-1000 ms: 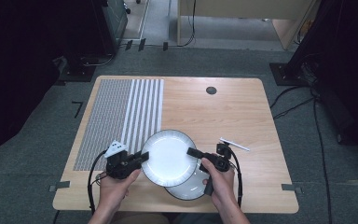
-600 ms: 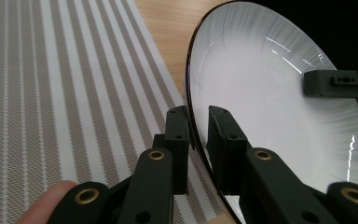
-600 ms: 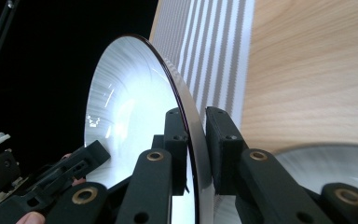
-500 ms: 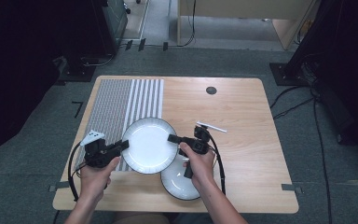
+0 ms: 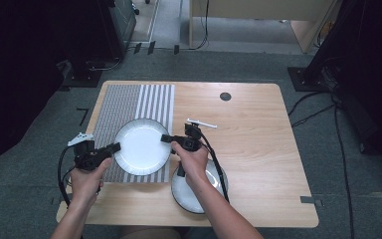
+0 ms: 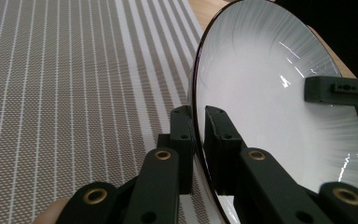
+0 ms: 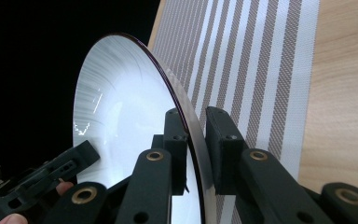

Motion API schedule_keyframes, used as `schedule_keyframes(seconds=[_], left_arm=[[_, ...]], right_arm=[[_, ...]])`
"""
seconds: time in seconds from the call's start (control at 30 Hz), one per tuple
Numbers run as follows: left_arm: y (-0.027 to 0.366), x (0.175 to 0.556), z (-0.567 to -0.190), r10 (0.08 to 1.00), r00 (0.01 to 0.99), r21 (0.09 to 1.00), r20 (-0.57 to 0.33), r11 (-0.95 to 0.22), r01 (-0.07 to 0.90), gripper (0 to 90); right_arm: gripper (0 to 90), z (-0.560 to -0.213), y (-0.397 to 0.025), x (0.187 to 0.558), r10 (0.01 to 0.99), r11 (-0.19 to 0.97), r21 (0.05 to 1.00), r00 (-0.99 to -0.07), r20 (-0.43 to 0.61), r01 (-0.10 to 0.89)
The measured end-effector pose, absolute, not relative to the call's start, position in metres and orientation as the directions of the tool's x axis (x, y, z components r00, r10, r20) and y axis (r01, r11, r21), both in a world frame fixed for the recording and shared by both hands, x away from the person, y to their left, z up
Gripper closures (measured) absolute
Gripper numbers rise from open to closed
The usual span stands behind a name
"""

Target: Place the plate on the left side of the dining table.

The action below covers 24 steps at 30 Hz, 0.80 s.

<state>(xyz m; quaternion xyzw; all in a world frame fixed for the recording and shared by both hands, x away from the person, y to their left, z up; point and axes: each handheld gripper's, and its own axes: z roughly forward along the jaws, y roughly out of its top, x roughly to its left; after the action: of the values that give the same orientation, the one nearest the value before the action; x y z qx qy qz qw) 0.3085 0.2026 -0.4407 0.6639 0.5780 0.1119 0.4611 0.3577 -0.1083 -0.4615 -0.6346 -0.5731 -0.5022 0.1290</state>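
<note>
A white plate with a dark rim (image 5: 142, 147) is held level over the striped placemat (image 5: 129, 102), carried between both grippers. My left gripper (image 5: 115, 147) is shut on the plate's left rim, and my right gripper (image 5: 166, 138) is shut on its right rim. In the left gripper view the jaws pinch the rim of the plate (image 6: 279, 107) at my left gripper (image 6: 199, 140), with the right gripper (image 6: 335, 88) across it. In the right gripper view my right gripper (image 7: 196, 140) clamps the edge of the plate (image 7: 121, 116).
A second white plate (image 5: 191, 196) lies on the wooden table (image 5: 258, 149) near the front edge, partly under the right forearm. A small white stick (image 5: 202, 123) lies just beyond the right gripper. Cables trail from both grippers.
Both grippers have carried the plate to the left and away from me, from above the second plate to over the striped placemat. Both holds on the rim are unchanged.
</note>
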Motion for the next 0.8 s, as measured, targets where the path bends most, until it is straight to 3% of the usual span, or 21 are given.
schedule_keyframes(seconds=[0.67,0.8], left_arm=[[0.232,0.371,-0.453,0.902,0.222,0.691,-0.369,0.107,0.715,84.0],[0.235,0.383,-0.458,0.908,0.202,0.672,-0.367,0.108,0.733,84.1]], right_arm=[[77.6,-0.471,-0.065,0.424,0.644,-0.266,0.397,-0.144,0.751,0.878],[78.4,-0.478,-0.057,0.437,0.685,-0.223,0.447,-0.187,0.704,0.866]])
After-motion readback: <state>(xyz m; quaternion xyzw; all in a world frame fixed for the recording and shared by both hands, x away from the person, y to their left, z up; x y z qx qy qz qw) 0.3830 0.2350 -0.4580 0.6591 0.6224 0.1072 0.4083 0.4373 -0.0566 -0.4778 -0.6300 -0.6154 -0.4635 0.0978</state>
